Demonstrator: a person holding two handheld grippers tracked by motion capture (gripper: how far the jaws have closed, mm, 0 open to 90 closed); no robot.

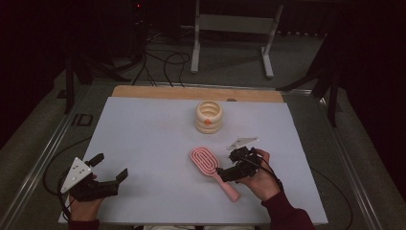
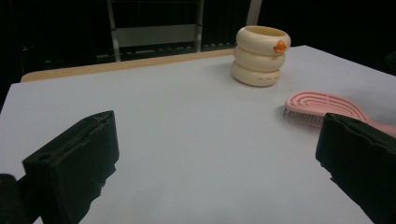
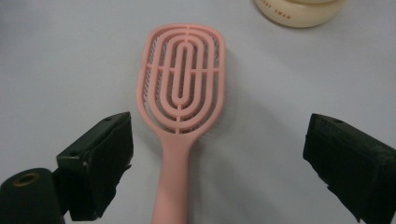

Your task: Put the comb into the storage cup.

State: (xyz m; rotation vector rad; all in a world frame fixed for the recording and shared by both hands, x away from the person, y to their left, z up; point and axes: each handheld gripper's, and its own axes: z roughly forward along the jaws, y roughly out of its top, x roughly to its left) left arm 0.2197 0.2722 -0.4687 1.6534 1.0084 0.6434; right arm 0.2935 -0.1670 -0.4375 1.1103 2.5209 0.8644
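Your right tool (image 1: pixel 229 168) is spread wide, jaws either side of the pink hairbrush (image 3: pixel 180 112) handle w/o touching it — looks lined up for a pinch on the neck, the narrow part that fits between the jaws. Brush lies flat, bristles down, lower centre-right of the high view on the worktop (image 1: pixel 143 139). Long axis runs diagonal: head toward upper left, handle end toward lower right, nr your right hand. Cream ringed cup (image 1: pixel 208 116) stands upright, apart, beyond the head. Your left tool (image 1: pixel 109 167) rests lower left, also spread, holding nothing, probably parked out of the way.
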